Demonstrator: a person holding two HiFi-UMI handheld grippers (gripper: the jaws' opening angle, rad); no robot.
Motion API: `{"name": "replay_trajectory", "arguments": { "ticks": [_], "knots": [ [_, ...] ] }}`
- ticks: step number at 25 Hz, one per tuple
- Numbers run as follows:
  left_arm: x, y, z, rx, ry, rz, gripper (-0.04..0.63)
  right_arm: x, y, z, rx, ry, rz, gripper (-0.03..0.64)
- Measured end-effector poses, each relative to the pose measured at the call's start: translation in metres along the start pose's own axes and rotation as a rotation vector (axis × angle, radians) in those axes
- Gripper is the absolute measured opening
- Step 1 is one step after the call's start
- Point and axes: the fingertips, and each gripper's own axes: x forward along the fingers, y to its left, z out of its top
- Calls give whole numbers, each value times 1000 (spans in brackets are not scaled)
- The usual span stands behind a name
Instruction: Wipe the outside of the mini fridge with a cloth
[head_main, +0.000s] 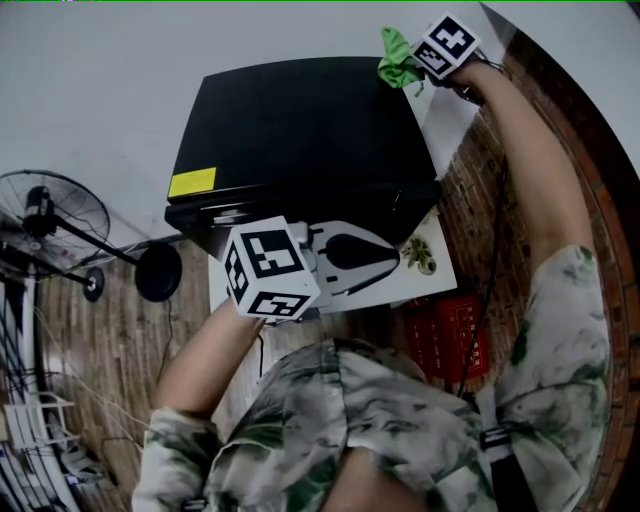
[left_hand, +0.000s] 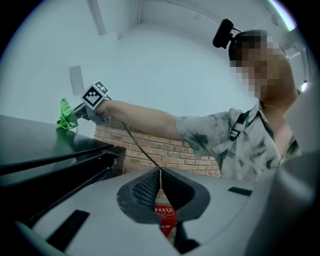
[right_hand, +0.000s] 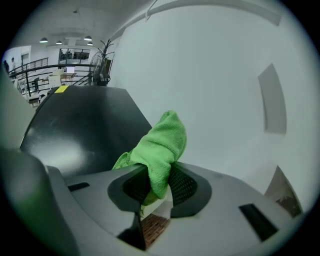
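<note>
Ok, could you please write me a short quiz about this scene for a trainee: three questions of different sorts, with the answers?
1. Multiple choice: what does the right gripper hold between its fingers? A) a green cloth B) a sponge C) nothing
2. True or false: the left gripper has its fingers wide apart.
3. Fill in: the sticker on top of the black mini fridge is ___.
Key: 1 A. 2 false, the fingers are shut together with nothing between them. 3 yellow.
</note>
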Motion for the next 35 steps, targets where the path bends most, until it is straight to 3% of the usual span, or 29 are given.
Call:
{"name": "replay_trajectory", "arguments": {
  "ticks": [14, 26, 35],
  "knots": [
    [75, -6, 7, 19, -39, 31, 28, -29, -1, -58, -54, -51, -5, 106],
    [78, -24, -7, -6, -29, -29, 28, 9, 28, -80, -84, -47, -8, 106],
    [137, -4, -2, -7, -29, 69, 29, 44, 50, -85, -168, -123, 92, 106]
  ]
}}
